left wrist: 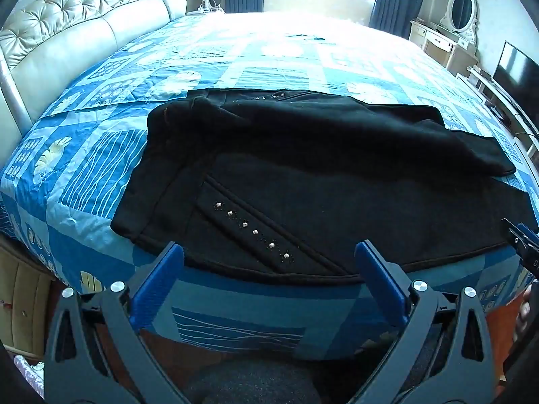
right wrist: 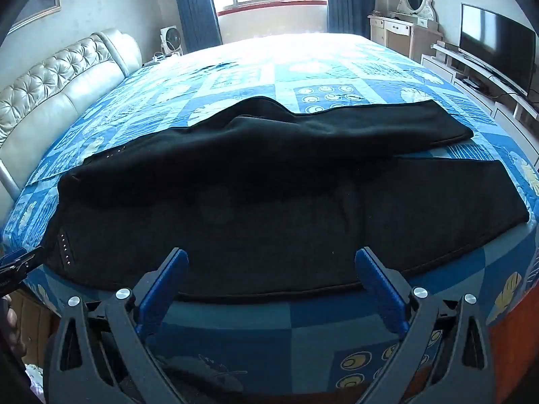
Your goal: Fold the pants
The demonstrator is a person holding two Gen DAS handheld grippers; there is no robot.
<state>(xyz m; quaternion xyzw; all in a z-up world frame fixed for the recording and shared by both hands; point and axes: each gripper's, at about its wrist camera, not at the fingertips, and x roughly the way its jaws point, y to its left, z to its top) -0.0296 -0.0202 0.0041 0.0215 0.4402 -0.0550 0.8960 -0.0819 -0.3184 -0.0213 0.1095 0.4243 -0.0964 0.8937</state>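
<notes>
In the left wrist view, a padded headboard (left wrist: 84, 30) is seen at upper left. The black pants (left wrist: 303, 175) are spread across the middle of the frame on the blue patterned bedspread (left wrist: 84, 168), with a row of studs (left wrist: 252, 232) near the lower edge. The left gripper (left wrist: 269, 262) is held wide open at bottom centre, nothing between its 2 fingers. In the right wrist view, the right gripper (right wrist: 271, 266) is likewise spread wide and empty at the pants' near hem. A television (right wrist: 498, 43) is noted at upper right.
</notes>
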